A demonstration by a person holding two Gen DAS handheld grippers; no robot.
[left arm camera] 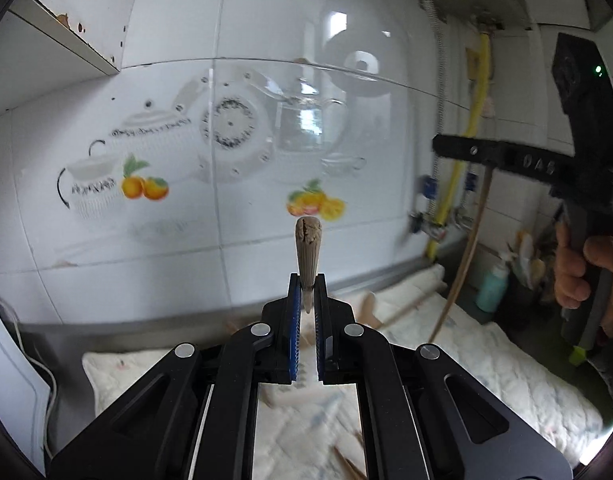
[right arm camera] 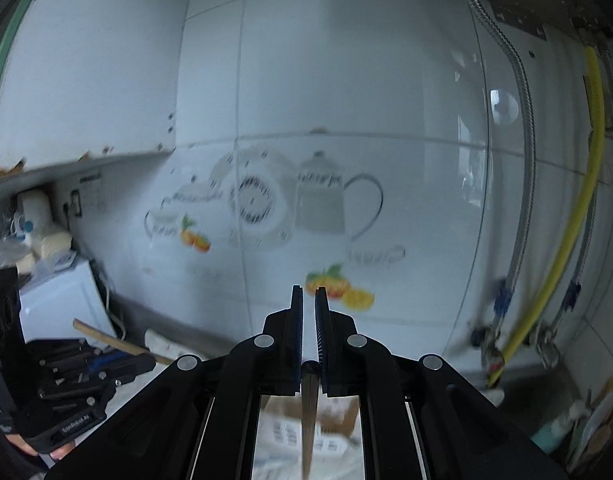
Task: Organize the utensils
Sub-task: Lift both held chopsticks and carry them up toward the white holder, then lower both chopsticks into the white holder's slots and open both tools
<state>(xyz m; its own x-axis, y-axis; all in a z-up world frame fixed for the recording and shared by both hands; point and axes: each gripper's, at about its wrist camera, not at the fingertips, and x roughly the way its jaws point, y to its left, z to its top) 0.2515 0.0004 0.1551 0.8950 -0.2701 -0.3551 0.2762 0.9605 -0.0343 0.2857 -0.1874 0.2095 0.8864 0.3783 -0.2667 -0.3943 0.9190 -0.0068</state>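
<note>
You had both grippers raised toward the tiled wall (left arm camera: 266,60), each clamped on a wooden utensil. The left gripper (left arm camera: 306,292) pinched a wooden handle (left arm camera: 307,248) near its cracked, blunt end, which stood up past the fingertips. The right gripper (right arm camera: 308,300) held a dark stick (right arm camera: 309,412) low between its jaws, hanging below them. Both pieces looked light, stiff and dry, unlikely to slip against ribbed pads, though that split end could splinter, so a grip lower on sound wood seemed wiser. Only the left view showed your right hand (left arm camera: 574,268), a long thin stick (left arm camera: 462,256) under that gripper, and the quilted cloth (left arm camera: 506,360); only the right view showed a slotted tray (right arm camera: 326,440) below.
</note>
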